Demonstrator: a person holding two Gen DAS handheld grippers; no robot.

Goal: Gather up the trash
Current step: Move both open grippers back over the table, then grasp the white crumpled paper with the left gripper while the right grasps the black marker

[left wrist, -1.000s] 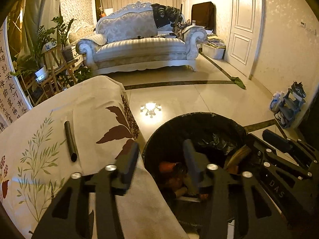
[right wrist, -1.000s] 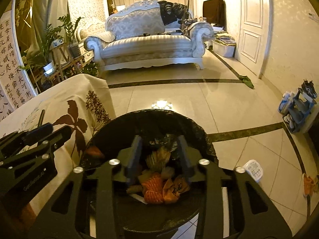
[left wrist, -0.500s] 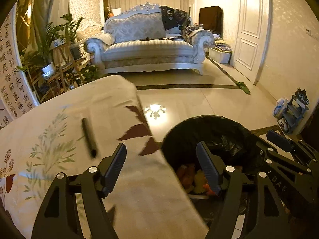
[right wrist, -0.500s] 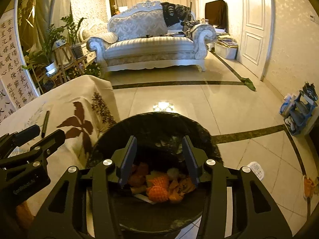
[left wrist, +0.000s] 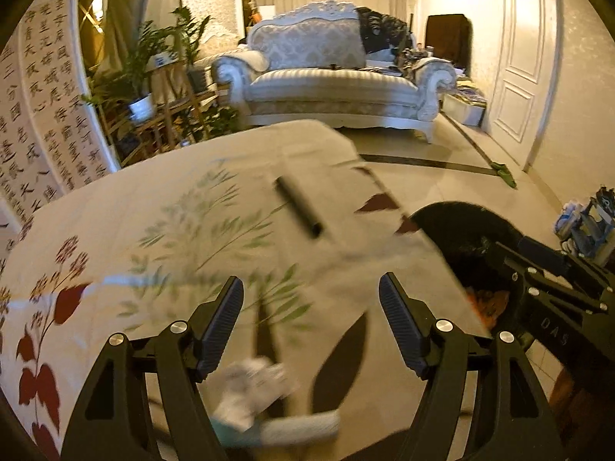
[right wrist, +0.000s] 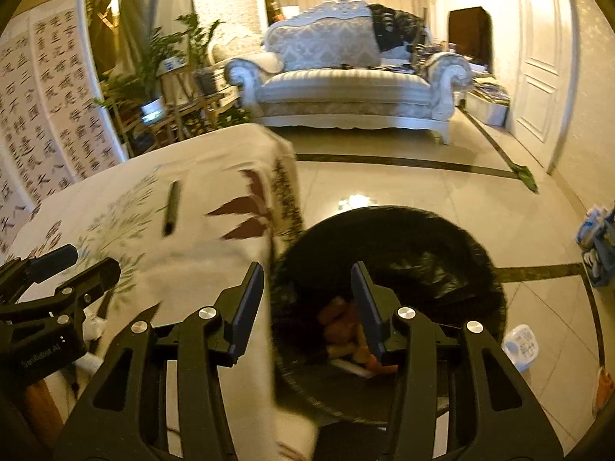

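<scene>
- The left gripper [left wrist: 311, 322] is hanging over the cloth-covered table [left wrist: 115, 230], its jaws standing wide apart with nothing between them; they have just been opening.
- Low in the left wrist view, just under and between the fingers, a crumpled white scrap [left wrist: 255, 390] is lying on the cloth, blurred, with a pale flat strip [left wrist: 303, 428] touching its lower edge.
- That scrap is looking like tissue or soft wrapper: light, limp, easy to crush, so my call is a pinch across its bunched middle, where it stands proud of the cloth.
- Its lie is hard to read through the blur; the strip beside it is running left to right along the bottom of the frame.
- A dark pen-like stick [left wrist: 298, 207] is sitting in the centre of that view, long axis slanting from upper left down to lower right. Stiff, slim, likely to roll: a grip across its middle looks safest.
- The right gripper [right wrist: 307, 305] is holding its jaws partly apart and empty, having just been opening a little, straddling the table edge and the bin.
- The black-lined trash bin [right wrist: 453, 253] is filling the lower centre of the right wrist view, with orange peel-like scraps [right wrist: 338, 322] already at the bottom.
</scene>
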